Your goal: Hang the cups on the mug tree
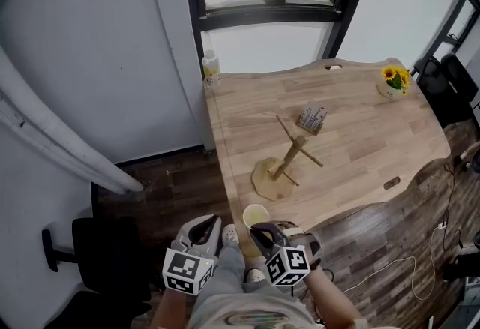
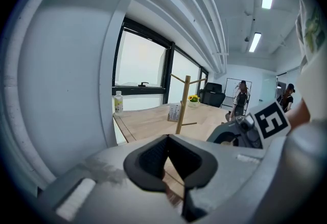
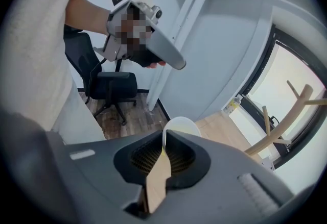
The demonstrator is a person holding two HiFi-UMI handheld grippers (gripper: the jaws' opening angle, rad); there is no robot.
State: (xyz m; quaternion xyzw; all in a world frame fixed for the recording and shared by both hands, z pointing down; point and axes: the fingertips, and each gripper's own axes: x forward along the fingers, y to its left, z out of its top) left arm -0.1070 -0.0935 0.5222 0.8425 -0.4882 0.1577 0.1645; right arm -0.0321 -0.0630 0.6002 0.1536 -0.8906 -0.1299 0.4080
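Note:
The wooden mug tree stands on its round base in the middle of the wooden table; its post also shows in the left gripper view and its slanted pegs in the right gripper view. A pale yellow-white cup hangs just off the table's near edge, with my right gripper shut on its rim. The right gripper view shows the cup with its wall pinched between that gripper's jaws. My left gripper sits beside it, to the left, shut and empty.
A small bottle stands at the table's far left corner, a sunflower pot at the far right, and a small striped box behind the tree. A black office chair is on the floor at left. Cables trail at right.

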